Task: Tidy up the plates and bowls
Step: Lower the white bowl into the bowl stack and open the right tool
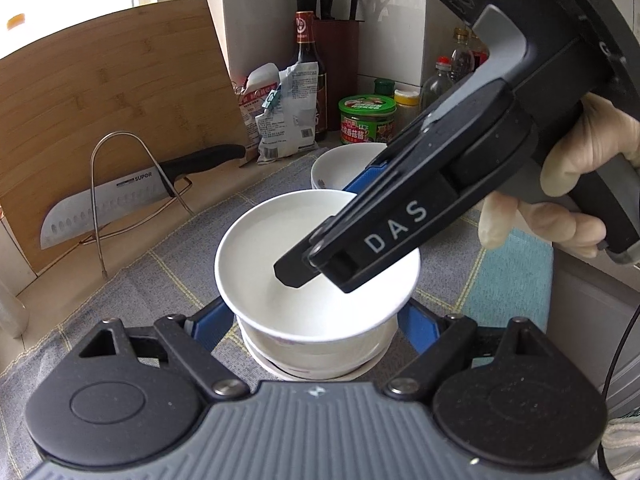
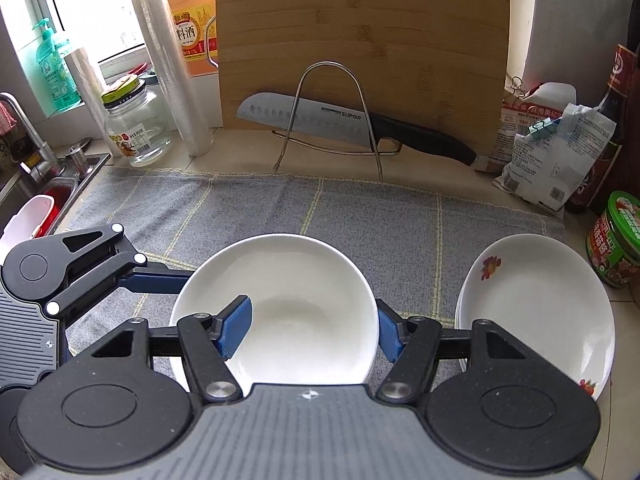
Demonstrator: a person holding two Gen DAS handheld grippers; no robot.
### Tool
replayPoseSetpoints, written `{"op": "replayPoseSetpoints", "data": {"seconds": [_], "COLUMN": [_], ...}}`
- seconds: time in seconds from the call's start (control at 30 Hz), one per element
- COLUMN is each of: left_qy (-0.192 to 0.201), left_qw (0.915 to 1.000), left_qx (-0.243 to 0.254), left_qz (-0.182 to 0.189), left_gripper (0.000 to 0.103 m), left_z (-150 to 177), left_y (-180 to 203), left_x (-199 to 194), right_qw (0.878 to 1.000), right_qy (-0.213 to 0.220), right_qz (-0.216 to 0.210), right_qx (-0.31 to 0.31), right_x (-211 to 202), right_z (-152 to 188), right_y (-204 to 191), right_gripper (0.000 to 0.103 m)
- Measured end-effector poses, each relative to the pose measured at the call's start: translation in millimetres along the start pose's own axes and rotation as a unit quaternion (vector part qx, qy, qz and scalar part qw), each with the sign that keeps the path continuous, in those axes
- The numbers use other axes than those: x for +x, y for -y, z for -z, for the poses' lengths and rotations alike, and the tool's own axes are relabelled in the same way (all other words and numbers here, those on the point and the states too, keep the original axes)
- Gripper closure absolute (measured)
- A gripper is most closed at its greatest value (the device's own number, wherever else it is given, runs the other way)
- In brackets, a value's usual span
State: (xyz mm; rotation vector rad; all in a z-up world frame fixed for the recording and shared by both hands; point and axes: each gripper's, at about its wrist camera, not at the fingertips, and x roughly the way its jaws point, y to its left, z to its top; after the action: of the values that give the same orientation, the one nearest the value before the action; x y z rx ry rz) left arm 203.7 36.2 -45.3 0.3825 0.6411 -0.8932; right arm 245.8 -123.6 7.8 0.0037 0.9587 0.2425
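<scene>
A plain white bowl (image 1: 280, 232) (image 2: 296, 280) sits nested on top of a stack of white bowls (image 1: 320, 356). My left gripper (image 1: 316, 324) has its blue fingers pressed against both sides of the stack, below the top bowl's rim. My right gripper (image 2: 312, 330) (image 1: 318, 280) reaches in from the right. One of its pads (image 2: 236, 328) is inside the top bowl and the other is against the outside of the bowl's right rim. I cannot tell whether the stack rests on the cloth. A pile of flowered white plates (image 2: 536, 312) (image 1: 348, 164) lies to the right.
A grey checked cloth (image 2: 280, 200) covers the counter. Behind it a bamboo board (image 2: 360, 40) and a knife in a wire rack (image 2: 320, 120) lean on the wall. Bags, bottles and a green-lidded jar (image 2: 616, 240) crowd the right, and a sink (image 2: 24, 192) is at the left. A gloved hand (image 1: 580, 160) holds the right gripper.
</scene>
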Motion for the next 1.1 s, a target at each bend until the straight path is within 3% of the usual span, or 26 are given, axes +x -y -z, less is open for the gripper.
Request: {"op": "replayPoseSetpoints", "data": {"seconds": [0.9,1.03,1.1], "left_qy": [-0.02,-0.018,-0.013], "left_qw": [0.9997,0.9998,0.9998], "left_qx": [-0.006,-0.003,-0.006], "left_qz": [0.01,0.01,0.011], "left_gripper": [0.015,0.013,0.005], "left_z": [5.1,6.7,8.4], "left_y": [-1.4,-1.0,-2.0], "left_x": [12.1,12.9,12.2], "right_qw": [1.0,1.0,1.0], "right_qy": [-0.02,-0.019,-0.016], "right_qz": [0.003,-0.001,0.002], "right_qx": [0.002,-0.001,-0.004], "right_x": [16.3,17.3,17.7], "right_z": [3.9,4.2,4.8], "right_y": [2.1,0.5,-1.3], "right_gripper": [0.032,0.027,0.022]}}
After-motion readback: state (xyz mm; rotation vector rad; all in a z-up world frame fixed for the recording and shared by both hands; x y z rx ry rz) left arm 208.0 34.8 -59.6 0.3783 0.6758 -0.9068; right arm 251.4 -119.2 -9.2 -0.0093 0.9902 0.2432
